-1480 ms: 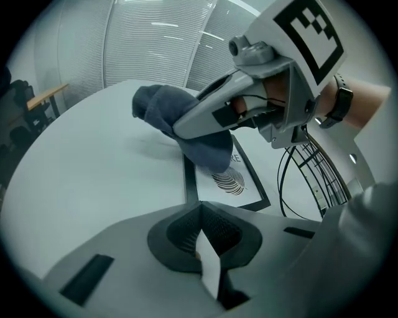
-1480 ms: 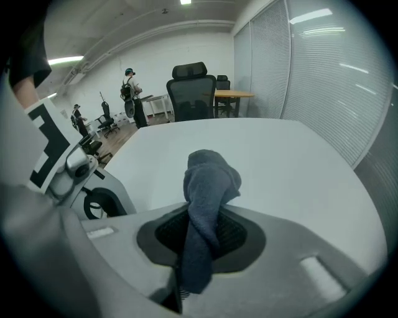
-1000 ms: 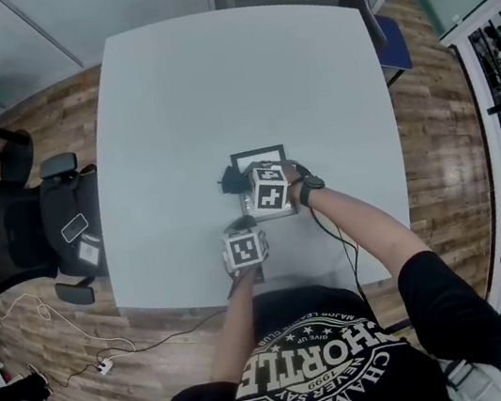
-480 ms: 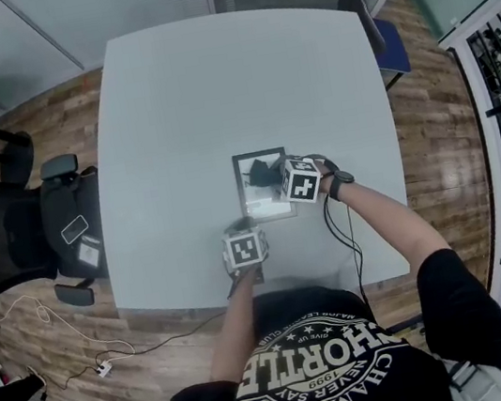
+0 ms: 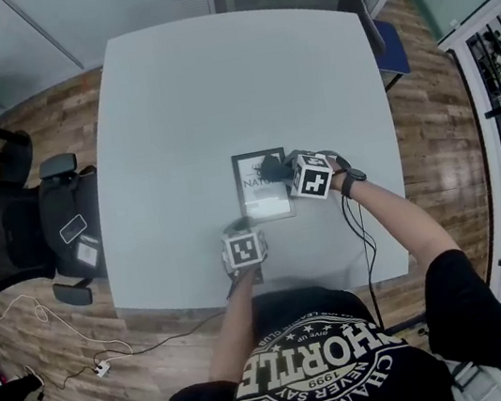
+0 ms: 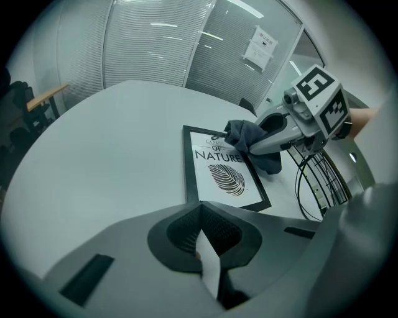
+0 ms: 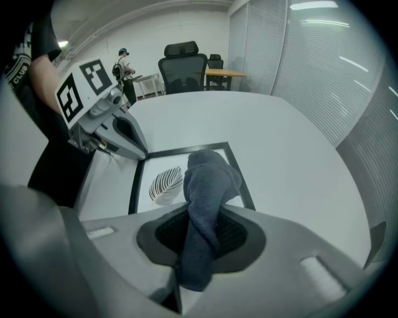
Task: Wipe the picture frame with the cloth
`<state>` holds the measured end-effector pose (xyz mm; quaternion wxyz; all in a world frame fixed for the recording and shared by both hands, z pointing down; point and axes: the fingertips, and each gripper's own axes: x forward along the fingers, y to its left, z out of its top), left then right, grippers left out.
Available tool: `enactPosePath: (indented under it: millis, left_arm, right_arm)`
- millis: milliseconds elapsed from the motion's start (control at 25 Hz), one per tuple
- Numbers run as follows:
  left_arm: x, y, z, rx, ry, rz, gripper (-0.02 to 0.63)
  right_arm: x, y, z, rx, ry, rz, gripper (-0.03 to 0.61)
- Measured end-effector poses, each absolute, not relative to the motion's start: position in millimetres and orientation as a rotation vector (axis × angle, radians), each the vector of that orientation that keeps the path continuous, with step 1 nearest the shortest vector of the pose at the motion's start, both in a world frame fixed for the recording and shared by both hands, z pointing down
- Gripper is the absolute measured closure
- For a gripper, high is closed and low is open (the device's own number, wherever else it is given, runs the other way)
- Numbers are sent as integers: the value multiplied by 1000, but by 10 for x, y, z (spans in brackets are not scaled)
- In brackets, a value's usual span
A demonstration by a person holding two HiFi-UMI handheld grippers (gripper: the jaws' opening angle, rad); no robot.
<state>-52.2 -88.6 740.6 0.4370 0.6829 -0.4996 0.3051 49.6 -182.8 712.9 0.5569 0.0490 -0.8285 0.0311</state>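
While the right tool (image 7: 200, 251) is clamped on the dark cloth (image 7: 208, 180) and presses it over the far right corner of the picture frame (image 5: 262, 204), which lies flat on the desk (image 5: 169, 113), the wiping looks under way. The left tool (image 6: 208, 261), jaws together, seemingly steadies the near edge. Next move: drag the cloth across the glass, keeping the pressure even.

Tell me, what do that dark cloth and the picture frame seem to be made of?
The cloth: soft matte fabric, dark grey-blue; it bunches and droops in folds. The picture frame: thin black border, smooth, maybe plastic or painted wood, can't tell; inside, a white leaf print, likely paper.
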Motion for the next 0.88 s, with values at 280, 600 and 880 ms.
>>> enactPosePath:
  millis: [280,600,880]
  left_arm:
    - [-502,-888,7399,1701,-1234,757,607]
    - [-470,-892,7386,1698,-1228,738,607]
    - [-506,-925,7382,1708,-1230,718,607]
  right_arm:
    - [-315,-1711,6878,77,-2116,97,500]
    - [-758,-1577,7101,36,-2102,38,500]
    - [-649,-1555,7261,20,-2083,90,499]
